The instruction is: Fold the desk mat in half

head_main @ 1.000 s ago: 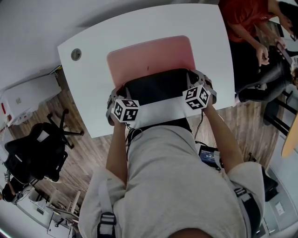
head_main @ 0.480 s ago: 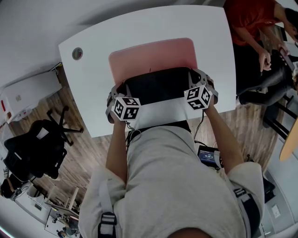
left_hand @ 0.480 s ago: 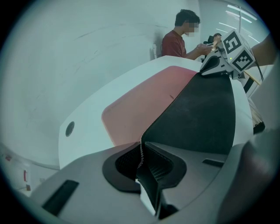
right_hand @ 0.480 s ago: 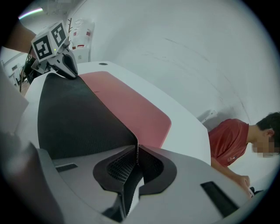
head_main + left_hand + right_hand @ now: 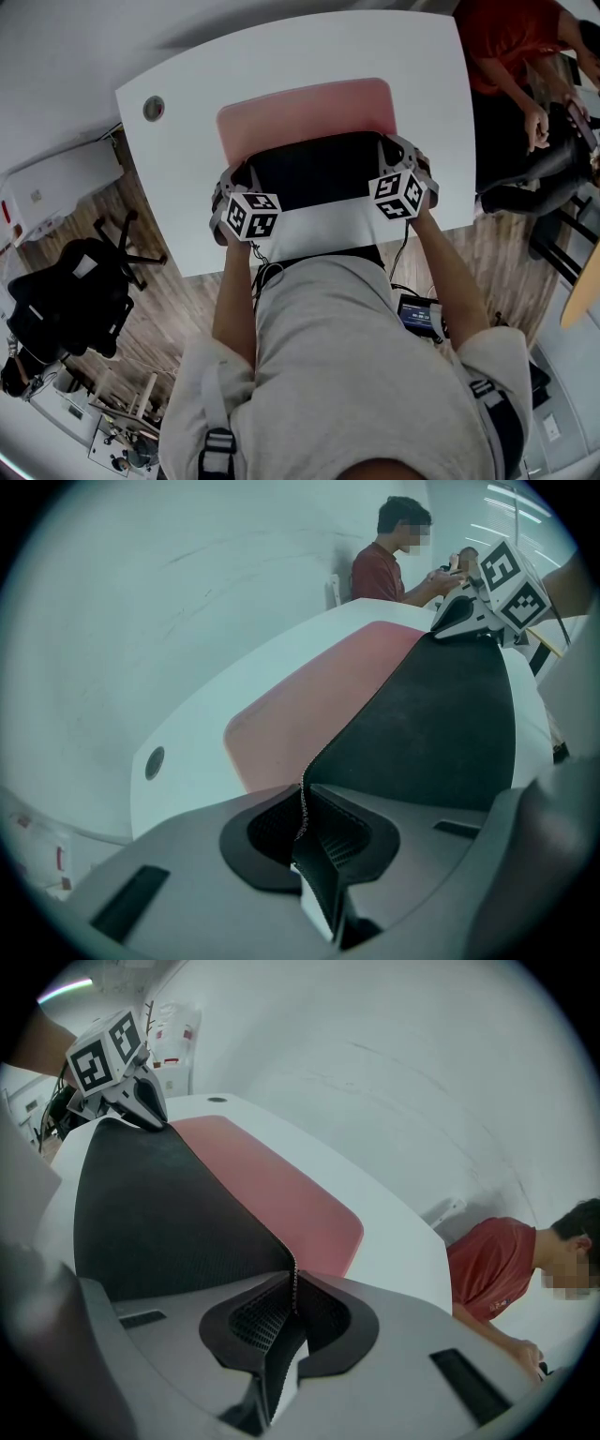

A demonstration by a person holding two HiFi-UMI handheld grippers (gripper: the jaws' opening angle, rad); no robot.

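Left gripper (image 5: pixel 302 801) and right gripper (image 5: pixel 293 1290) each clamp a raised mat (image 5: pixel 305 112) corner; uneven carrying could skew the fold.

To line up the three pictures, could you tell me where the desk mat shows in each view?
Head view: desk mat at top centre, near edge pinched by left gripper and right gripper.
Left gripper view: from the jaws, centre to right.
Right gripper view: from the jaws, centre to left.
Shared landmark: person in red shirt beside the table.
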